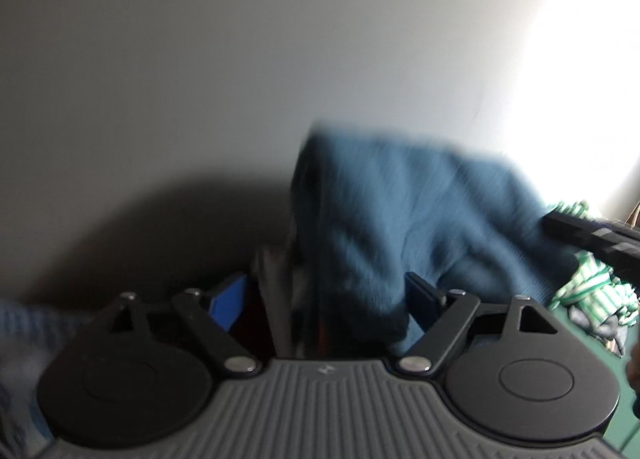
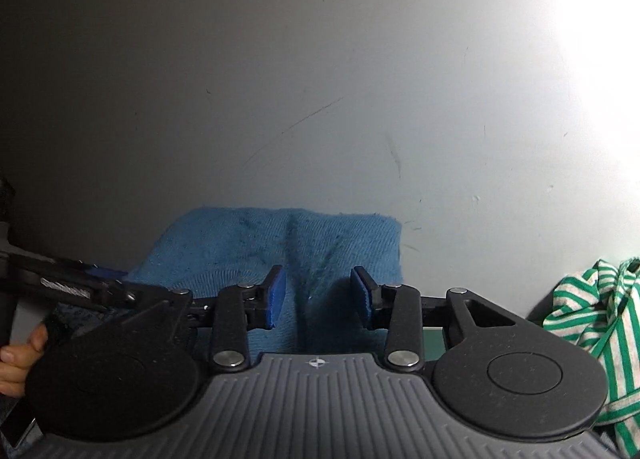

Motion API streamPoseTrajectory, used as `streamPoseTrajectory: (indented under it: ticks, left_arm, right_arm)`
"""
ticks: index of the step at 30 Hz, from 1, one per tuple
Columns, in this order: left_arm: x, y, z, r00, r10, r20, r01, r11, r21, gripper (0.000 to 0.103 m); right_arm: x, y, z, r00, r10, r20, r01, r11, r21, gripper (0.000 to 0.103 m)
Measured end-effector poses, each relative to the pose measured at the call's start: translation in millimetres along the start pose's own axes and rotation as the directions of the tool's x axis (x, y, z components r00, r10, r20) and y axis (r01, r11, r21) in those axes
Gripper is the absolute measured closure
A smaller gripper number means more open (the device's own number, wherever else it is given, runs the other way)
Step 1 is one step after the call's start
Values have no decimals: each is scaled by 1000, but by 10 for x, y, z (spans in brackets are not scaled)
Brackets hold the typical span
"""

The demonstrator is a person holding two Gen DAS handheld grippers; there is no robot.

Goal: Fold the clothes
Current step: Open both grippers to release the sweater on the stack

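Blue knit garment (image 2: 280,247) lies folded on the white table (image 2: 320,79), flat with a straight far edge and a crease down the middle, ribbed hem toward the near side. Right gripper (image 2: 318,297) jaws spread, pads clear of the cloth, garment under and beyond them. Left gripper (image 1: 324,299) jaws spread wide; garment bunched and blurred between them, pads not pressing it. Green-and-white striped garment (image 2: 600,311) crumpled at far right of the table, apart from the blue one.
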State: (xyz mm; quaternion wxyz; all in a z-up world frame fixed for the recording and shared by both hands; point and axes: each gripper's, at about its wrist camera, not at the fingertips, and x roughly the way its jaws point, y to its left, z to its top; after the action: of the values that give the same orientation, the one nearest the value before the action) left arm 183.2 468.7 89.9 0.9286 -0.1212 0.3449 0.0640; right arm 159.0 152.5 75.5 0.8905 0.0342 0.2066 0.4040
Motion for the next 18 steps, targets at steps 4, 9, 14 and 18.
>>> streamPoseTrajectory:
  ticks: [4, 9, 14, 18]
  left_arm:
    - [75, 248, -88, 992, -127, -14, 123, 974, -189, 33]
    - [25, 112, -90, 992, -130, 1, 128, 976, -177, 44]
    - [-77, 42, -41, 984, -176, 18, 176, 958, -225, 46]
    - [-118, 112, -60, 974, -226, 20, 223, 941, -255, 46]
  right_arm:
    - [-194, -74, -81, 996, -73, 55, 72, 997, 7, 55]
    - [-121, -268, -118, 993, -119, 6, 119, 992, 48, 49]
    - [26, -401, 66, 1000, -8, -24, 14, 965, 262, 84]
    - [245, -455, 165, 998, 51, -37, -32, 920, 391, 84]
